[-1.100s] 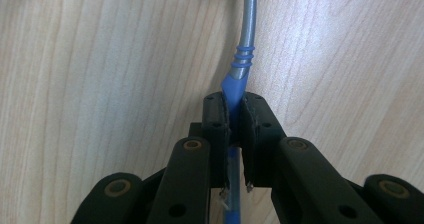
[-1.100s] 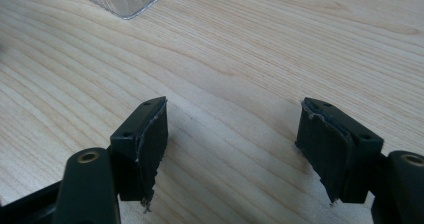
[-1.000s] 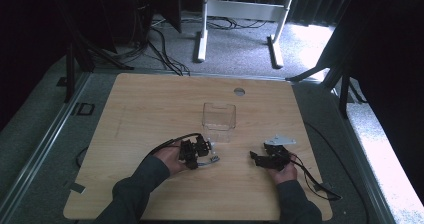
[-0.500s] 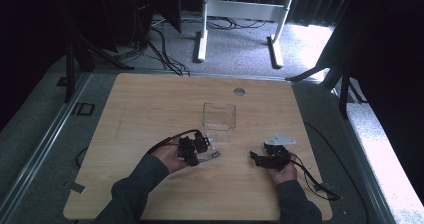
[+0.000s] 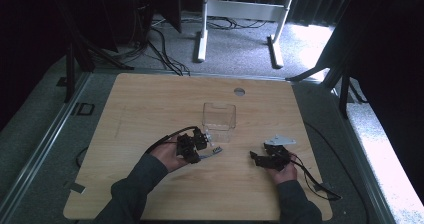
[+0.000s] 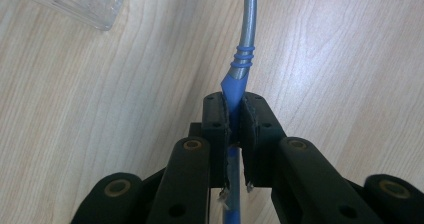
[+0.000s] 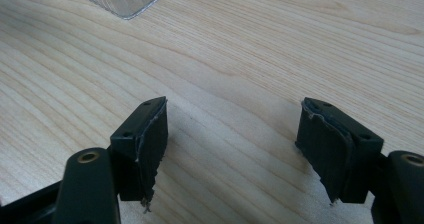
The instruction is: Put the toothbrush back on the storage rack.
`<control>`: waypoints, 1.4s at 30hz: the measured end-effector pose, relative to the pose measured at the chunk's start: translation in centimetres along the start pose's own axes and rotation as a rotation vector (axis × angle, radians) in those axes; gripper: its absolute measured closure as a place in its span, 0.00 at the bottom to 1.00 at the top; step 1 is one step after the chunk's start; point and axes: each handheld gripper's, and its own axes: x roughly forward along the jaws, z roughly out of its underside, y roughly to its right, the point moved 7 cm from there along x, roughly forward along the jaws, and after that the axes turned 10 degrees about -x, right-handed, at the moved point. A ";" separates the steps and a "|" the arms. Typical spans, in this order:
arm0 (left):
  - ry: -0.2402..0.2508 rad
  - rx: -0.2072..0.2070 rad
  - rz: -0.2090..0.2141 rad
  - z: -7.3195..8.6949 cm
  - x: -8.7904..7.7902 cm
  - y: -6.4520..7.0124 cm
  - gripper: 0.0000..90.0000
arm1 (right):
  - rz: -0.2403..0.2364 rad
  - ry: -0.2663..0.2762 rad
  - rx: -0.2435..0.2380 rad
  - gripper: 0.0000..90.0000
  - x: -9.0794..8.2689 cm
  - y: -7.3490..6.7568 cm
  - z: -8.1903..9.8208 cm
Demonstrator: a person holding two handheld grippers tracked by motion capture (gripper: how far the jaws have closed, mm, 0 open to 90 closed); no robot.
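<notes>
clear box (image 5: 219, 121) ahead, bare tabletop (image 5: 150, 104) around

A lab: bare wooden table (image 5: 150, 109), floor cables (image 5: 160, 44), dark surroundings.

A: Item held? 
B: One slim utensil (image 6: 239, 74), blue handle with ribbed collar, grey metal stem curving away from it; far end not visible in the left gripper view.

A: Pose? 
B: Handle clamped between the pads of the left tool (image 6: 235, 116), stem pointing away over the tabletop (image 6: 350, 59); in the high view the utensil (image 5: 212, 153) juts to the right of the left tool (image 5: 200, 146), just in front of the clear box.

A: Condition? 
B: Intact, lifted or resting cannot be told.
</notes>
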 end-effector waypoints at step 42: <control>0.212 -0.091 0.015 -0.8 -3.4 -1.0 0.91 | 0.000 0.001 0.001 0.31 0.0 0.0 0.0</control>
